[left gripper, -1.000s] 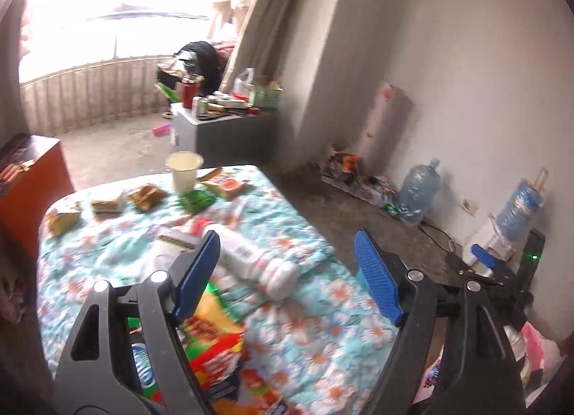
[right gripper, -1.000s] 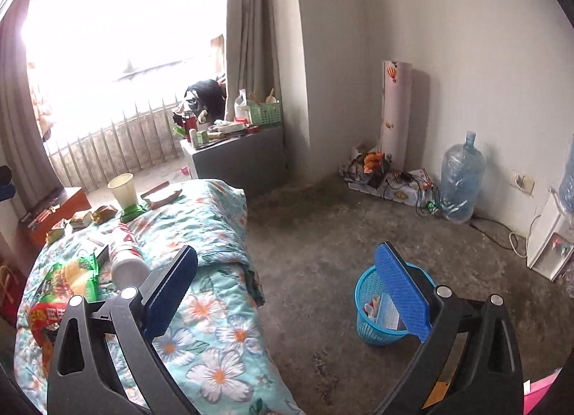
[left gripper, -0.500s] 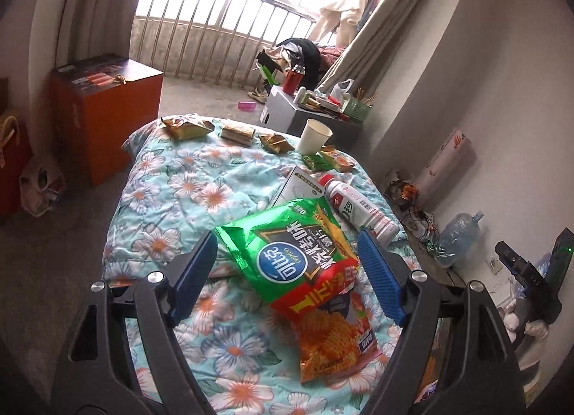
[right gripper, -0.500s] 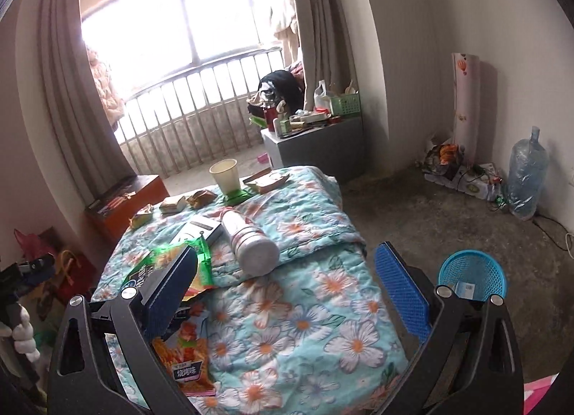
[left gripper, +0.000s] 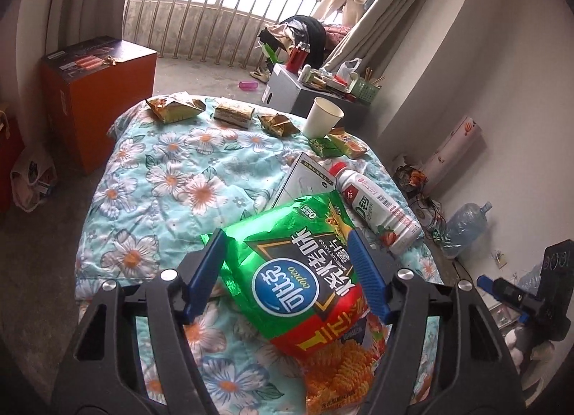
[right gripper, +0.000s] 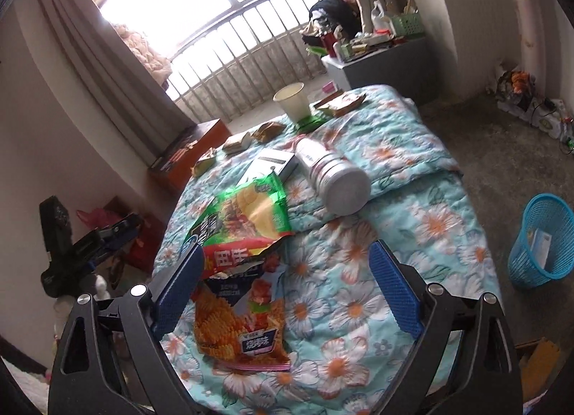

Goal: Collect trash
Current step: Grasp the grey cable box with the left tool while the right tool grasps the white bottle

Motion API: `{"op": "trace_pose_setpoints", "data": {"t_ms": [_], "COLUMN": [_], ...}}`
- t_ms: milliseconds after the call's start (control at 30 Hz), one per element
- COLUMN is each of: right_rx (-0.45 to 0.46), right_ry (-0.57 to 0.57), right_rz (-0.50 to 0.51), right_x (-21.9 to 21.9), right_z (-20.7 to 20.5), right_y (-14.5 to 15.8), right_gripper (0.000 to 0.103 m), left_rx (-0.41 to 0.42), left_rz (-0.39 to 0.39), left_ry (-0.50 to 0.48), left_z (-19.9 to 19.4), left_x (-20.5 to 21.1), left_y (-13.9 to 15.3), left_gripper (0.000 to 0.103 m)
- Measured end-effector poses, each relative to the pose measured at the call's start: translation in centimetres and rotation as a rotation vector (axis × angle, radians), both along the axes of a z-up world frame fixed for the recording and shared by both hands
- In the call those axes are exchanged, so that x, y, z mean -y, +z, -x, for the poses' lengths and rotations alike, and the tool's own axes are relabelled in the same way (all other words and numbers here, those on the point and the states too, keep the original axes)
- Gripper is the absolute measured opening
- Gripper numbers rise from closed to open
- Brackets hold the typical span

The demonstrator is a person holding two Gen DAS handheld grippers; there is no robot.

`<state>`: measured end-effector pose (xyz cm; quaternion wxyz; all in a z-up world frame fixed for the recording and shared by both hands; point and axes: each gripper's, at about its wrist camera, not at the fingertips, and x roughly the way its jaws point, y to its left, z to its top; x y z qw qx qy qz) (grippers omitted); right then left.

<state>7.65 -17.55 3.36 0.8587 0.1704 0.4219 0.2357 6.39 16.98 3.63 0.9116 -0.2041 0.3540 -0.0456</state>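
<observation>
Trash on the floral quilt (left gripper: 172, 178): green snack bag (left gripper: 287, 264) lower centre, framed by wide-open, empty left gripper (left gripper: 287, 275); right gripper (right gripper: 287, 293) likewise open, empty; approach step, next lower and close

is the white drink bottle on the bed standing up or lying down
Lying down. The white bottle rests on its side on the floral quilt, red cap toward the paper cup.

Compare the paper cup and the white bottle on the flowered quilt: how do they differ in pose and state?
The paper cup stands upright; the white bottle lies on its side. The cup is open-topped; the bottle wears a red cap. The cup is plain; the bottle carries a printed label. Both are pale and rest on the quilt.
</observation>
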Motion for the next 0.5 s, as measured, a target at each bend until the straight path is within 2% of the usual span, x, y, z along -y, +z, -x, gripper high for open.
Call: {"op": "trace_pose_setpoints", "data": {"t_ms": [67, 300, 400, 500], "right_rx": [-0.040, -0.082, -0.088, -0.089], "right_ry": [0.029, 0.048, 0.040, 0.036], "right_rz": [0.010, 0.030, 0.037, 0.047], "right_x": [-1.1, -2.2, -1.9, -1.7], "right_z": [-0.4, -2.7, -4.2, -5.4], "right_y": [-1.2, -2.1, -1.7, -1.4], "right_gripper": [0.084, 0.084, 0.084, 0.084], "left_rx": [-0.024, -0.155, -0.241, -0.242], "left_rz": [0.015, -0.024, 0.014, 0.079], "left_ry": [-0.014, -0.064, -0.127, -0.220], "left_z": [-1.8, -8.1, -9.4, -8.4], "left_x": [0.0, -0.3, 0.0, 0.9], "left_y": [-0.9, -5.2, -7.2, -7.0], "left_gripper": [0.057, 0.056, 0.054, 0.053]}}
